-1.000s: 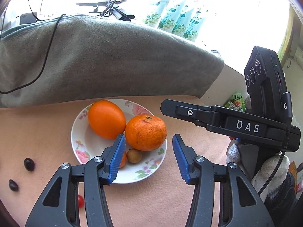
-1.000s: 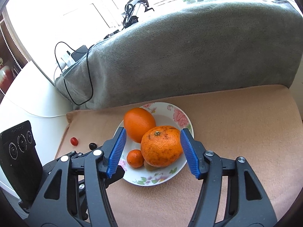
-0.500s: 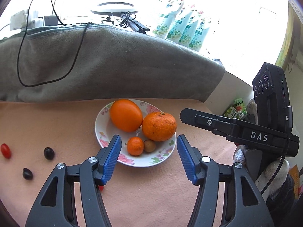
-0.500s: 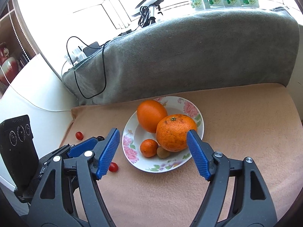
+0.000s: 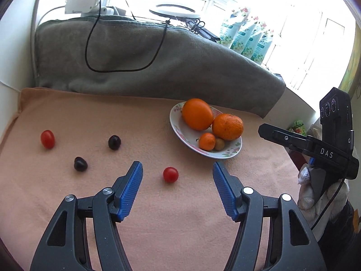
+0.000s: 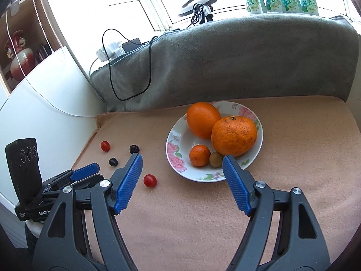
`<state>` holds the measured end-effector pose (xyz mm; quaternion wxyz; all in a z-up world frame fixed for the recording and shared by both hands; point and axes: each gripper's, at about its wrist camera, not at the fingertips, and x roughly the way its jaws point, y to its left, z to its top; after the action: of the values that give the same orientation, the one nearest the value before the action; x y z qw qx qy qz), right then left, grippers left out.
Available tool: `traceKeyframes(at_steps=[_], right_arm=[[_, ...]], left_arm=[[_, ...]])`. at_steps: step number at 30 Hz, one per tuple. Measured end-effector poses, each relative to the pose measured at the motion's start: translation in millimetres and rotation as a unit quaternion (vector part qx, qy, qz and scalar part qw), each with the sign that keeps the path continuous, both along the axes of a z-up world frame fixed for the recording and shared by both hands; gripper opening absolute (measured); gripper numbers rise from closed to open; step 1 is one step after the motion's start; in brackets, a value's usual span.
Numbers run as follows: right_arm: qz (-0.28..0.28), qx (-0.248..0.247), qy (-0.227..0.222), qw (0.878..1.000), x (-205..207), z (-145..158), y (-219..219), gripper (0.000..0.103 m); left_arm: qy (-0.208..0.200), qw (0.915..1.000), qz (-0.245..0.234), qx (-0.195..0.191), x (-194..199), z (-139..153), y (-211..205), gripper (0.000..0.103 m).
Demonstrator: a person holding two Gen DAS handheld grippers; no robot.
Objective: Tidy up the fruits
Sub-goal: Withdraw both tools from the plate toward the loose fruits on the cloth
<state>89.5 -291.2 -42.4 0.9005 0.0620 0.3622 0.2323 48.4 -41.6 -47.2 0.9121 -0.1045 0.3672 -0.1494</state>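
Fruits: two oranges (image 5: 197,114), a mandarin (image 5: 207,141) and a small brown fruit (image 5: 219,144) sit in my plate (image 5: 180,133) near the mat's (image 5: 180,225) back edge; tomatoes (image 5: 170,174) lie loose toward its left edge. My left gripper (image 5: 177,176) is opening, empty; right gripper (image 6: 182,167) stands open, empty.

Behind the peach-coloured cloth (image 5: 67,113) covering the surface, you have a grey blanket (image 5: 180,67) bunched up along the back, with a black cable (image 5: 89,45) looping down its front. On top of the blanket at the left sit a white power strip (image 5: 80,3) and plugs. Along the windowsill you can see a ring light (image 5: 174,9) and a row of pale green floral pouches (image 5: 246,39) standing upright side by side. From your right wrist view, a red and white vase (image 6: 19,61) stands on a shelf at far left, and a thin white cable (image 6: 45,99) trails down the white panel (image 6: 45,122) beside it.
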Motion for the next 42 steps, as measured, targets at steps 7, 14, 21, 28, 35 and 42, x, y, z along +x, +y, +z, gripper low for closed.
traceKeyframes(at_steps=[7,14,21,28,35,42], right_arm=[[0.045,-0.020,-0.015,0.999,-19.7,-1.0,32.4,0.076],[0.098,-0.037,-0.006,0.995,-35.1,-14.5,68.8,0.076],[0.114,-0.058,0.004,0.992,-38.1,-32.5,94.8,0.076],[0.105,-0.083,0.020,0.991,-31.9,-51.1,101.8,0.076],[0.092,-0.113,0.037,0.989,-15.4,-70.7,106.4,0.067],[0.082,-0.130,0.047,0.987,0.3,-82.6,110.9,0.056]], left_arm=[[0.008,0.9992,0.037,0.010,-31.0,-9.5,35.4,0.064],[0.014,0.9965,0.083,0.006,-60.7,-15.2,69.2,0.064],[0.031,0.9922,0.119,0.018,-83.4,-30.1,94.9,0.064],[0.051,0.9896,0.134,0.009,-84.8,-46.9,109.8,0.064],[0.061,0.9894,0.132,0.002,-80.9,-56.9,111.4,0.064],[0.068,0.9890,0.131,-0.002,-77.3,-63.1,112.4,0.064]])
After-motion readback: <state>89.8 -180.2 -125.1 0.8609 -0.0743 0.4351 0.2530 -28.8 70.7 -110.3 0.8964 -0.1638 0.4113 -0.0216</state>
